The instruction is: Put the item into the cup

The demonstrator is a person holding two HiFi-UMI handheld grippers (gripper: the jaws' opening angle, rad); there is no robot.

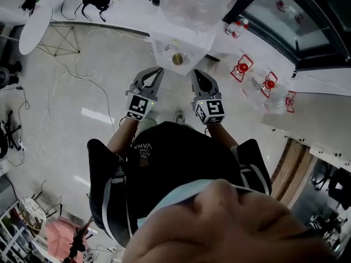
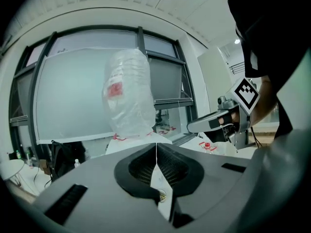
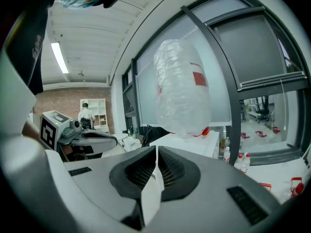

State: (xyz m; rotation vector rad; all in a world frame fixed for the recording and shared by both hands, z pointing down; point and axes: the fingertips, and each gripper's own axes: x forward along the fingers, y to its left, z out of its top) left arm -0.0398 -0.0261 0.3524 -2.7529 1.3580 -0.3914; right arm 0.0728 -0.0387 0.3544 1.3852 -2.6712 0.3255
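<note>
With your left tool (image 1: 156, 73) and right tool (image 1: 198, 76) both closed on nothing, that little round item (image 1: 177, 59) by the tabletop's (image 1: 159, 37) near edge looks light and slippery, so pinch across its rim.

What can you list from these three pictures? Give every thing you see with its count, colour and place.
clear plastic bag: one, clear with a red label, standing on the white table
white table: one, white, just ahead of both grippers
small round object: one, gold, on the white table's near part
bottles: several, clear with red caps, right of the white table
round table: one, white, far left in the head view
left hand-held gripper: one, grey, jaws together, holding nothing
right hand-held gripper: one, grey, jaws together, holding nothing
</note>
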